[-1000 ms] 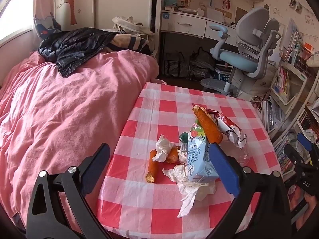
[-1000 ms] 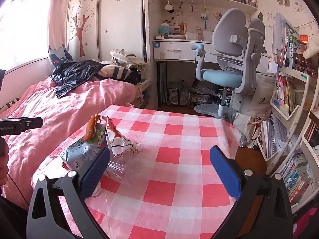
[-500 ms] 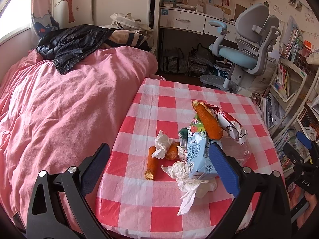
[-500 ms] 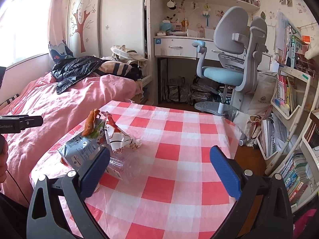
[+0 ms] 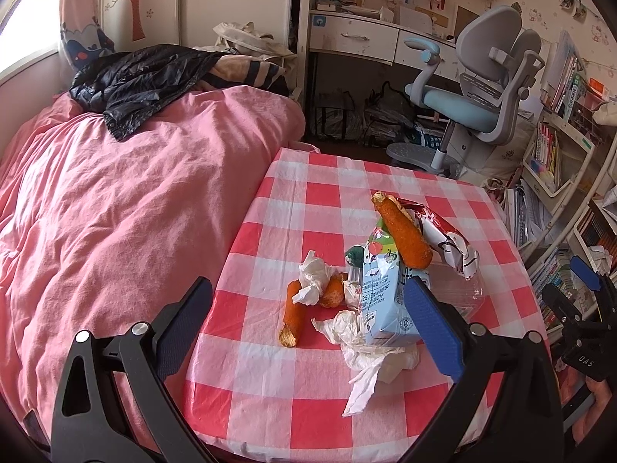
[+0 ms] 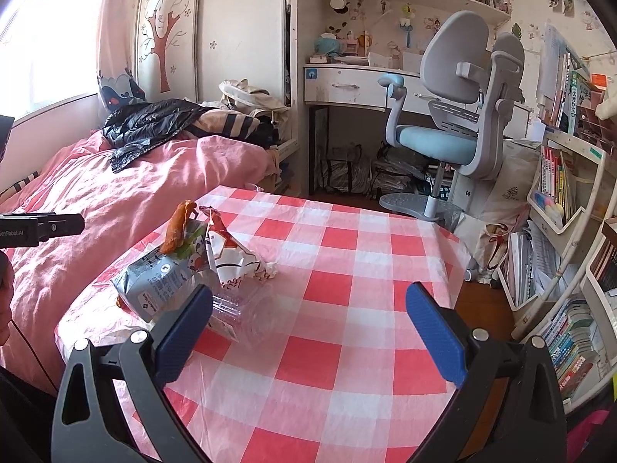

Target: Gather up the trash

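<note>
Red-and-white checked surface (image 5: 308, 200) beside a pink bed (image 5: 115, 200): left claw (image 5: 308, 316) and right claw (image 6: 308, 320) both spread, empty, above it; pale-blue drink carton (image 5: 381, 301), orange carrot pieces (image 5: 293, 312) and crumpled white tissues (image 5: 370, 351) heaped near its bed-side edge.

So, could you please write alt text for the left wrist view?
An open gripper hangs over a small pile of trash on a red-checked table: a blue carton, carrot pieces, crumpled tissues and a wrapper. A pink bed lies left, a desk chair behind.
</note>
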Tool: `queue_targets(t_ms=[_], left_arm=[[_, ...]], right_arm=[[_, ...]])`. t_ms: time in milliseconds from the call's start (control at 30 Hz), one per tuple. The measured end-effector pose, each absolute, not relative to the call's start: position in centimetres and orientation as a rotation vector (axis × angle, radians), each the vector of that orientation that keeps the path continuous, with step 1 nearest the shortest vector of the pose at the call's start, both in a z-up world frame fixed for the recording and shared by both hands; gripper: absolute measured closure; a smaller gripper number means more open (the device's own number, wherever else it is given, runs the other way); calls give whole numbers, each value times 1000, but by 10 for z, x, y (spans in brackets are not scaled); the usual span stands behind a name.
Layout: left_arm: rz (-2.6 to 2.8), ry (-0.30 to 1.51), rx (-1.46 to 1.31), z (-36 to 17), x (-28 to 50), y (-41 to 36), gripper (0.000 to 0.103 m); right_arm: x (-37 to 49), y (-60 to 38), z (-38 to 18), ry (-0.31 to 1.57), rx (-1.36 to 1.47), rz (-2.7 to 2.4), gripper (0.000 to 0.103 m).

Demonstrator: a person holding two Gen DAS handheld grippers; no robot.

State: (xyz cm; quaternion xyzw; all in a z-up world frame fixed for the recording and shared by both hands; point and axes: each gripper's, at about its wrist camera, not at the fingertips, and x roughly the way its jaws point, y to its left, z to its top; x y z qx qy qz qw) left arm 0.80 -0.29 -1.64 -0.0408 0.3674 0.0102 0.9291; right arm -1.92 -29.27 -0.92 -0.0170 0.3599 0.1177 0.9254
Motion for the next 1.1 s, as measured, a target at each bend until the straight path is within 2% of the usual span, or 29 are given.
queue_targets(t_ms=[1100], left_arm=[[25, 767, -94, -22, 8, 1, 7]], right_arm=[[-22, -276, -14, 763, -115, 288, 7]])
